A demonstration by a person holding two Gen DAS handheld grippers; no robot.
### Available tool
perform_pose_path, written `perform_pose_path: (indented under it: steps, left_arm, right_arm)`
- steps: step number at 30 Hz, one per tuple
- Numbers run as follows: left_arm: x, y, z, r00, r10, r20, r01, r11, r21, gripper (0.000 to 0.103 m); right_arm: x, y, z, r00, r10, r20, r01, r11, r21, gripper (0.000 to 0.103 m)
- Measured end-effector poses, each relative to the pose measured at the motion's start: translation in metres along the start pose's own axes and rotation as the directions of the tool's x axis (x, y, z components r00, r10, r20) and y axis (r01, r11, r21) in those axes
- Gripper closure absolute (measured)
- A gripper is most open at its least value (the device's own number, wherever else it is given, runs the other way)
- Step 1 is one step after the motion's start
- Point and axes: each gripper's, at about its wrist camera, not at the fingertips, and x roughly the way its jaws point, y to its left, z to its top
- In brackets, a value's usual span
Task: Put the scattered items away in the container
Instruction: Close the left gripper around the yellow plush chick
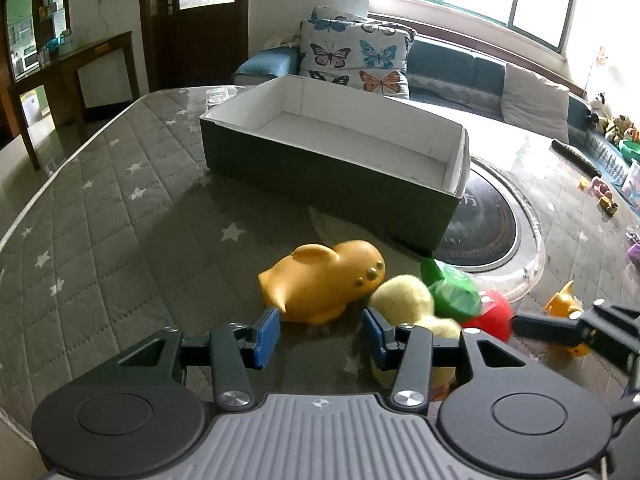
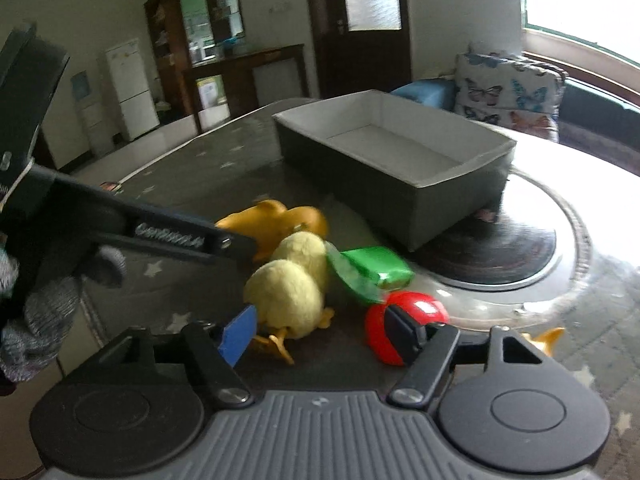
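An empty dark box with a white inside (image 1: 336, 140) stands on the table; it also shows in the right wrist view (image 2: 400, 148). In front of it lie an orange rubber toy (image 1: 320, 280), a yellow plush chick (image 1: 404, 300), a green packet (image 1: 456, 292) and a red ball (image 1: 492, 316). My left gripper (image 1: 320, 332) is open, just short of the orange toy's rear. My right gripper (image 2: 320, 332) is open, low behind the chick (image 2: 292, 292), its right finger (image 2: 404, 332) in front of the red ball (image 2: 404, 320). The green packet (image 2: 372, 270) lies beyond them.
A round black inset with a clear rim (image 1: 492, 228) sits in the table right of the box. A small orange toy (image 1: 564, 304) and other small toys (image 1: 604, 192) lie at the right. A sofa with butterfly pillows (image 1: 352, 56) is behind.
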Motion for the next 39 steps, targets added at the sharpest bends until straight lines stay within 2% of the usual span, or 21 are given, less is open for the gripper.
perform_pose_path:
  steps: [4,8,17,25,36,39]
  left_arm:
    - [0.000,0.001,-0.001,1.000,-0.014,-0.013,0.014,1.000,-0.007,0.054]
    - [-0.001,0.005,-0.003,0.999,-0.040,-0.033,0.039,0.999,-0.033,0.056]
    - [-0.015,0.011,0.002,0.997,-0.073,-0.011,0.072,0.996,-0.054,0.056]
    - [-0.004,0.005,0.007,0.992,-0.113,-0.049,0.111,0.993,-0.034,0.056]
    - [0.014,0.002,0.013,0.980,-0.165,-0.108,0.162,0.986,-0.035,0.056]
    - [0.016,0.003,0.016,0.968,-0.215,-0.129,0.211,0.976,-0.049,0.057]
  right_arm:
    - [0.011,0.006,-0.001,1.000,0.019,-0.020,-0.019,1.000,-0.013,0.038]
    - [0.016,0.013,-0.001,0.999,0.031,-0.021,-0.031,0.999,-0.030,0.038]
    - [0.021,0.016,0.003,0.998,0.060,-0.014,-0.060,0.998,-0.028,0.038]
    - [0.027,0.020,0.008,0.995,0.096,-0.014,-0.096,0.995,-0.029,0.038]
    - [0.030,0.018,0.007,0.994,0.109,-0.012,-0.109,0.994,-0.016,0.038]
    - [0.030,0.018,0.008,0.993,0.121,-0.013,-0.121,0.992,-0.018,0.038]
